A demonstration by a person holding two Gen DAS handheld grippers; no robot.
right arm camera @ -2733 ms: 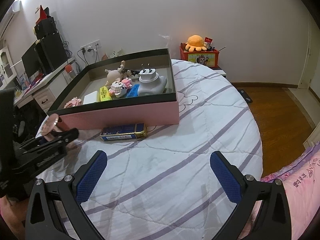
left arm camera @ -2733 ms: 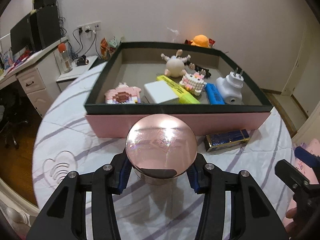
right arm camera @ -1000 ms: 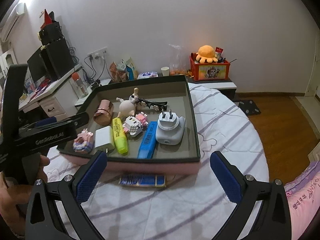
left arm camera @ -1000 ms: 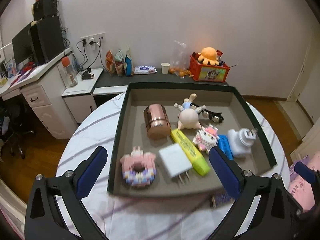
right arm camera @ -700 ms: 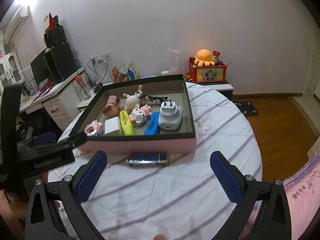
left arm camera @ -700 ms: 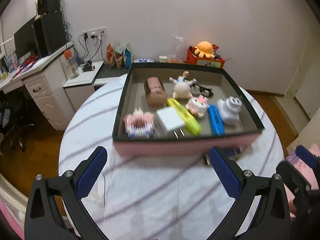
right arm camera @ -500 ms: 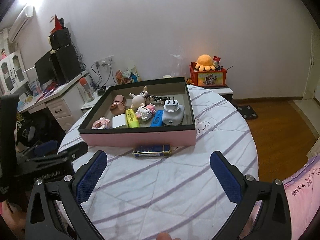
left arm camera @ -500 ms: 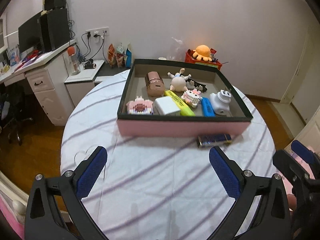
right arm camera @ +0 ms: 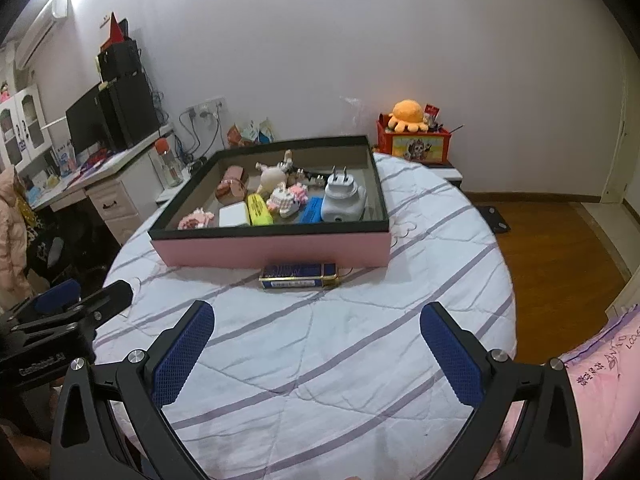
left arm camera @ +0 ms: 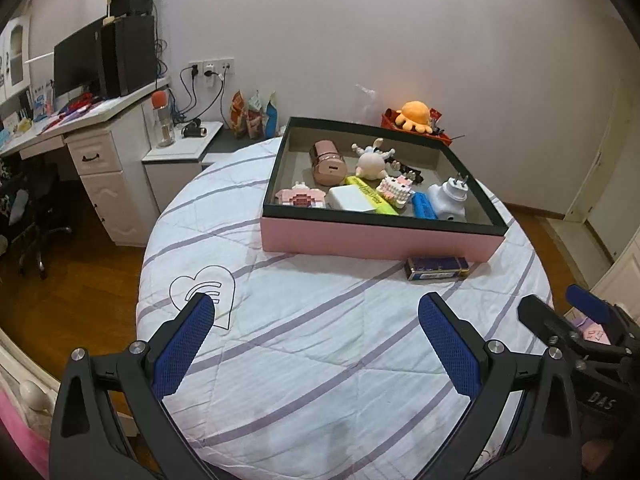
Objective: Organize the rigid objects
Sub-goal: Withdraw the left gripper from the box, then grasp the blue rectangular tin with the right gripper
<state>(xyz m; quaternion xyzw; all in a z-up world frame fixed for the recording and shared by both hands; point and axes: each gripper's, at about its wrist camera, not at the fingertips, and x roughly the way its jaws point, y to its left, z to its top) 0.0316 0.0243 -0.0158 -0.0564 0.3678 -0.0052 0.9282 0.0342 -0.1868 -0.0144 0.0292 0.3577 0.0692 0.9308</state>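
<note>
Hovering low over the round surface (left arm camera: 320, 340), both grippers are empty, with their fingers spread wide: the left gripper (left arm camera: 318, 344) near the heart drawing on the cloth, the right gripper (right arm camera: 316, 350) just beside it on the person's right. The pink box (left arm camera: 376, 238) with the dark rim stands at the far side and already holds most of the things. A copper can (left arm camera: 328, 160) lies on its side in the back left corner, so it probably cannot roll far there. Next to it are a doll (left arm camera: 370, 164), a pink brick toy (left arm camera: 300, 197), a white charger (left arm camera: 349, 199), a yellow marker (left arm camera: 372, 199), a second brick toy (left arm camera: 396, 189), a blue bar (left arm camera: 424, 206) and a white plug (left arm camera: 450, 200). They lie close together, some touching, which leaves little free floor near the front. Only the blue tin (right arm camera: 298, 276) is outside, flat on the cloth and just against the front wall of the box. I judge it is the last piece to put in. It is nearer to the right gripper, so that one seems the natural choice. Because the tin is low and sits at the wall, the fingers may need to take it by the short ends.
</note>
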